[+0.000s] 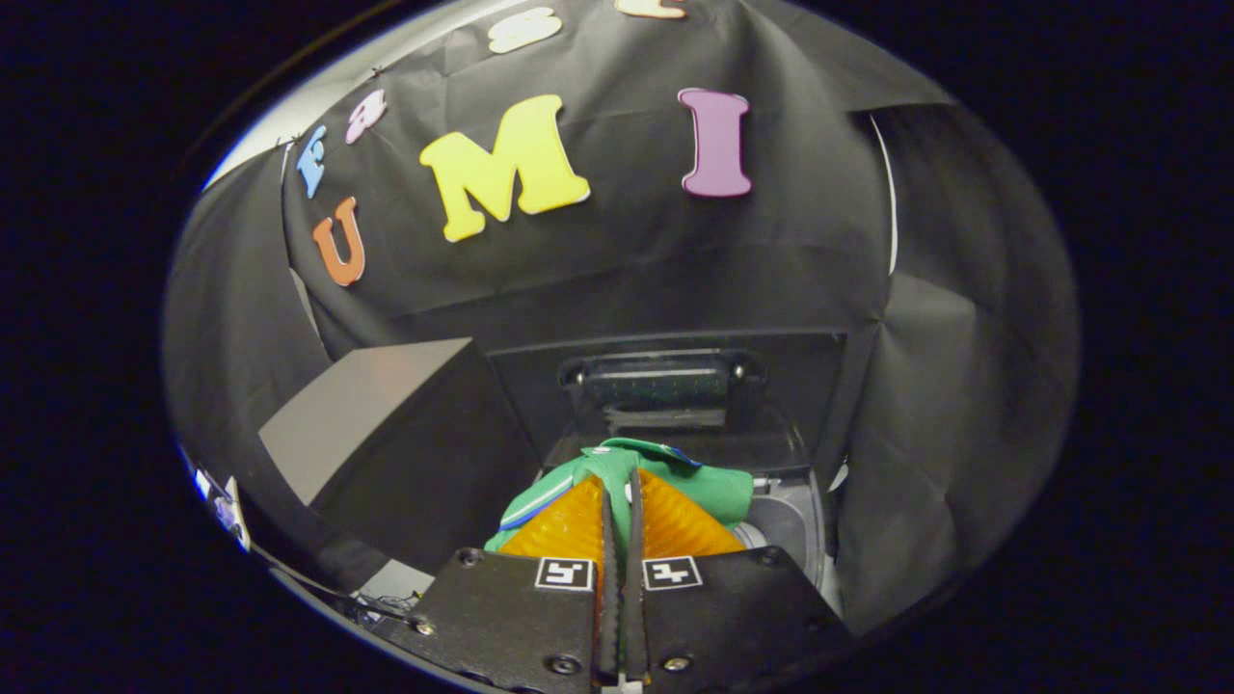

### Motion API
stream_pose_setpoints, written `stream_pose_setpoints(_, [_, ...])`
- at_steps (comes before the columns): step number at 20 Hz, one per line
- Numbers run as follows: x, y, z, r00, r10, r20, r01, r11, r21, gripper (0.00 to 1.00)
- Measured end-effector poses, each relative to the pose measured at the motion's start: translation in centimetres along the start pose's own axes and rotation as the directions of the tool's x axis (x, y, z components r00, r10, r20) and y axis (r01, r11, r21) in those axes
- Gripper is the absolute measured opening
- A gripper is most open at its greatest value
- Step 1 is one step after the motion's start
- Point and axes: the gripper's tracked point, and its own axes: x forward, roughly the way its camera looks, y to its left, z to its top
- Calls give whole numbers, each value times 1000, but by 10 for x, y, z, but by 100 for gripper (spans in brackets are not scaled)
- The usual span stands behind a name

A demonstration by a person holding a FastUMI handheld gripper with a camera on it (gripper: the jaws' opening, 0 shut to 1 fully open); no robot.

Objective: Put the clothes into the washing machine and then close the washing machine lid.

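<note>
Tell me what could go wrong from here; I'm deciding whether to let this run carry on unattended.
1. The gripper is shut on the green garment with only a thin fold between the fingers; the cloth might slip free before it is over the washing machine opening.
2. Loose cloth bulges on both sides of the fingers, so part might drape over the rim and later catch under the raised lid.

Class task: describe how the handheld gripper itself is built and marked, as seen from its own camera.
The gripper has two ribbed, wedge-shaped fingers tapering forward. Each sits on a dark, flat block fastened with round screws, and each block carries a small square black-and-white marker.
</note>
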Motion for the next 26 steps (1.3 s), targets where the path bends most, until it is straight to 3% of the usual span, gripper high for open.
stream_pose_setpoints(14, [110, -27, -113, 957, -78, -279, 107, 990, 87, 6])
stream_pose_setpoints(19, [139, -40, -159, 917, -111, -382, 172, 977, 127, 6])
stream_pose_setpoints(26, [162, -52, -219, 835, -145, -531, 273, 947, 170, 6])
